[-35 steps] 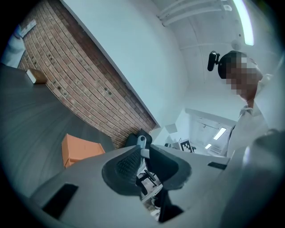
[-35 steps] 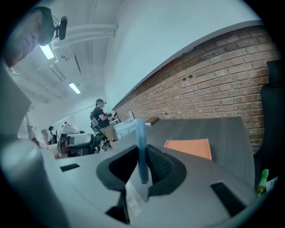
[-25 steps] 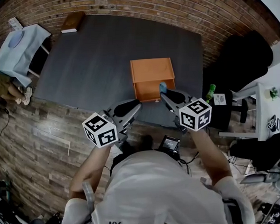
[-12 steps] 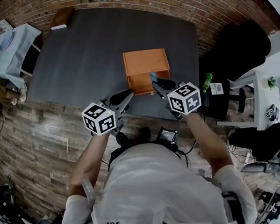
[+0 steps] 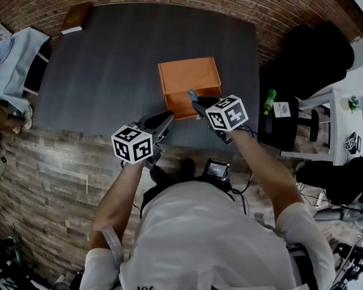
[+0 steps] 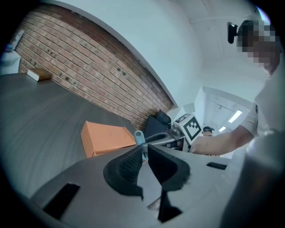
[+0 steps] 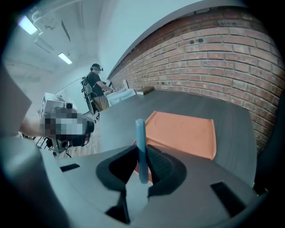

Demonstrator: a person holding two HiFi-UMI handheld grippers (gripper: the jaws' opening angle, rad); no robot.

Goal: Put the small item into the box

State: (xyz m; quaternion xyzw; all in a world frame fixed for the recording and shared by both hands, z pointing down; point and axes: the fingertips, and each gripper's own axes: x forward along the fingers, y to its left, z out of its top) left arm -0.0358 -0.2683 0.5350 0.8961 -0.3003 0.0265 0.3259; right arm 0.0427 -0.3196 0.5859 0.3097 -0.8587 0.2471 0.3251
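Just short of the orange box [image 5: 189, 75], the left tool [image 6: 143, 153] is held with its jaws slightly apart and nothing between them. Closer to the box's near face, a thin blue item [image 7: 140, 142] is clamped upright in the right tool [image 7: 141, 165]. The box is set on the dark tabletop [image 5: 110, 66].

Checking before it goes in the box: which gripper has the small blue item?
The right gripper: its jaws are clamped on the thin blue item. The left gripper has its jaws slightly apart with nothing between them.
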